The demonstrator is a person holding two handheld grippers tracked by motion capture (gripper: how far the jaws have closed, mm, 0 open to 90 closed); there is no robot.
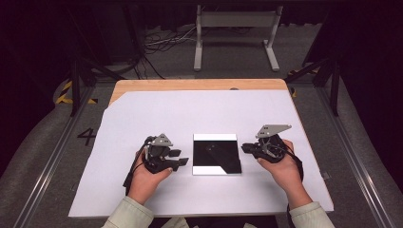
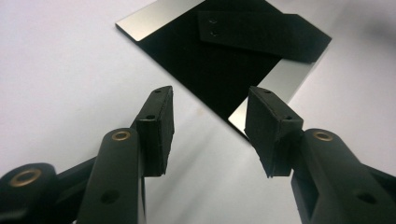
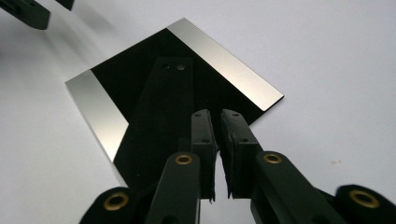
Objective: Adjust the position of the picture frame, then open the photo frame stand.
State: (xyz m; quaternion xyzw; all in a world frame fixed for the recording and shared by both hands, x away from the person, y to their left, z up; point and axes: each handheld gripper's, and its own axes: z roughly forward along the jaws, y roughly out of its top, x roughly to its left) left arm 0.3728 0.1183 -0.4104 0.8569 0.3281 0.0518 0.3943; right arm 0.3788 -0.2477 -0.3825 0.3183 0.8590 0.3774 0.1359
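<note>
A square mirror-like plate [image 1: 216,153] lies flat on the white sheet [image 1: 199,114], dark in the middle with bright strips at two edges. My left gripper [image 1: 179,157] is just left of it, open, with nothing between its pads [image 2: 159,126]; the plate's near corner [image 2: 219,60] lies just ahead of the jaws. My right gripper [image 1: 244,148] is at the plate's right edge, shut on nothing, its tips [image 3: 215,116] over the plate's [image 3: 140,93] near corner. The plate reflects a jaw. The left gripper's jaws [image 3: 32,11] show far off in the right gripper view.
The white sheet covers most of a wooden table [image 1: 190,84]. Beyond the far edge stands a white metal frame [image 1: 235,21], with cables [image 1: 157,42] on the floor. Black rails run along both sides of the table.
</note>
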